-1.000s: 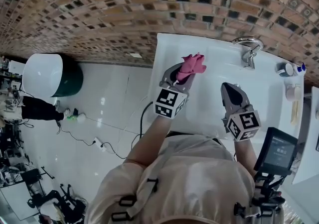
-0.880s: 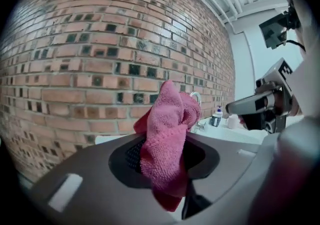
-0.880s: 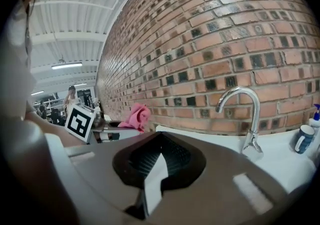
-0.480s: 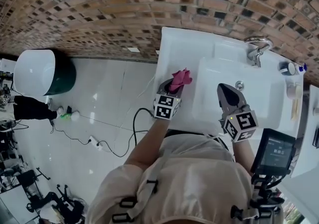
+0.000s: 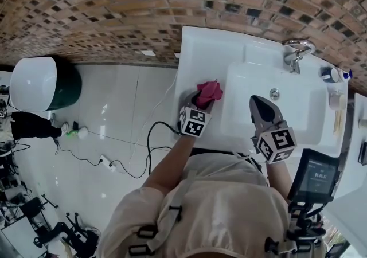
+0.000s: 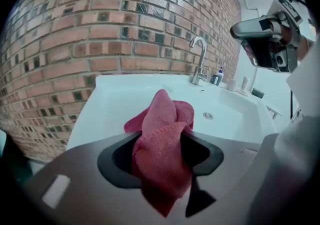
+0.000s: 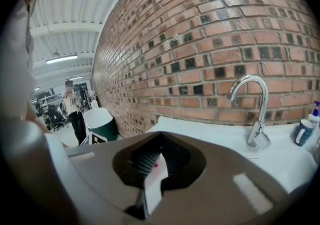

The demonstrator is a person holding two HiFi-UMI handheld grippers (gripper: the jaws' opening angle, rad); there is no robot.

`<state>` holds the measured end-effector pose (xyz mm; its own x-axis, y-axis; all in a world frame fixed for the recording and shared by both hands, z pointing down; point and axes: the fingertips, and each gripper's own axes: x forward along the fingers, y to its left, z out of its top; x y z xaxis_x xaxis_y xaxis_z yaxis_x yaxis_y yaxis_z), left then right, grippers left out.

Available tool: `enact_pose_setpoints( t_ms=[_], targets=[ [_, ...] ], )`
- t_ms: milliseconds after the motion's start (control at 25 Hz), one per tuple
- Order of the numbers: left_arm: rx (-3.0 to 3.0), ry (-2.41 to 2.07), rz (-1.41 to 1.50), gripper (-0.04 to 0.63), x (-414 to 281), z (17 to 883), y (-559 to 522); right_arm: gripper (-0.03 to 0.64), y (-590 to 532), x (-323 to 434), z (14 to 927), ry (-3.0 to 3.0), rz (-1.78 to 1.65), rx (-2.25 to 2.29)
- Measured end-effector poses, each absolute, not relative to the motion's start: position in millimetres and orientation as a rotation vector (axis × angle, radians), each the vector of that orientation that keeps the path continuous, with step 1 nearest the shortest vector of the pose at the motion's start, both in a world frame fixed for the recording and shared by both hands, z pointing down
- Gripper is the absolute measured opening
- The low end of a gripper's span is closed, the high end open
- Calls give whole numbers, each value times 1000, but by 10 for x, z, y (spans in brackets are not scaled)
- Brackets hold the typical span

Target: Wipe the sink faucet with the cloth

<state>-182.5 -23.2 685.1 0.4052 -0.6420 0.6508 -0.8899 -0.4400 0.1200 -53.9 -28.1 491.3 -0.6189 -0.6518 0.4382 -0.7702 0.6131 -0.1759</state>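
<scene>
view from above of a person at a white sink [image 5: 198, 50] set against a brick wall [image 5: 114, 16], holding a pair of tongs in each hand.

the left gripper [image 5: 198, 101] sits at the centre of the frame, low over the sink's left deck, just beside the basin's edge. a bunched cloth [image 5: 210, 90] stands between its jaws. the jaws have just been opening, yet the cloth fills the gap and touches both sides, so the hold looks loose, not gone. the right gripper [image 5: 257, 102] hangs over the front of the basin, right of centre, jaws closed together with nothing in them.

the faucet [image 5: 296, 63] is at the upper right, on the back deck, well apart from the cloth and from both grippers. no wiping is under way at this moment. the cloth is down at the rim with the grip easing, which reads as setting it down; whether the faucet has already been wiped cannot be told from these pictures. if not, the whole wipe is left: carry the cloth across the basin and rub the spout and base.

the cloth is deep pink, a looped towel weave, crumpled into a soft peak past the jaws, with a fold hanging below them. it looks dry. the faucet is a shiny metal gooseneck with no marks that can be made out.
</scene>
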Motion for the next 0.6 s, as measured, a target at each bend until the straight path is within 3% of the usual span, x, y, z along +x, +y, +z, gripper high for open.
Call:
enact_pose_setpoints(
  t_ms=[200,600],
  targets=[
    [2177,-1302,677,276,-1817,6771,-238,-14,-318,-554,4887,-2536,497,1138],
    [2246,-1494,275,304,-1870,5656,-750,-14,-537,-492,4653,-2599,446,1131]
  ],
)
